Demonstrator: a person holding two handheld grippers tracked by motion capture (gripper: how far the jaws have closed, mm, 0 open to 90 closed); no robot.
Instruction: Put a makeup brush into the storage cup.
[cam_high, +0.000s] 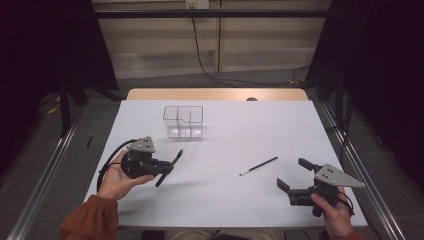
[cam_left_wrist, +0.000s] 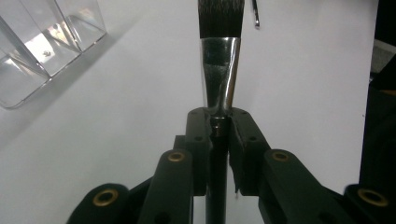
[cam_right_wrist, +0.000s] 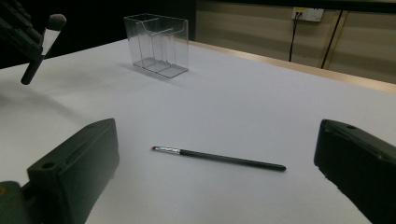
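In the high view the left gripper (cam_high: 170, 165) is hovering over the left half of the tabletop (cam_high: 225, 195) with its jaws clamping a flat brush (cam_high: 169, 168), while the right gripper (cam_high: 296, 176) is waiting wide open and empty near the front right corner, just beyond a thin brush (cam_high: 258, 166) lying between the two.

In the left gripper view the flat brush (cam_left_wrist: 221, 70) is running straight out along the jaws, pinched on its black handle just behind the shiny ferrule, bristles pointing away with the clear organizer (cam_left_wrist: 42, 46) off to the side; it is probably light, stiff and a little slippery.

In the right gripper view the thin brush (cam_right_wrist: 218, 157) is lying flat, long axis roughly along the front edge, and I judge its bare mid-handle the best place to take hold.
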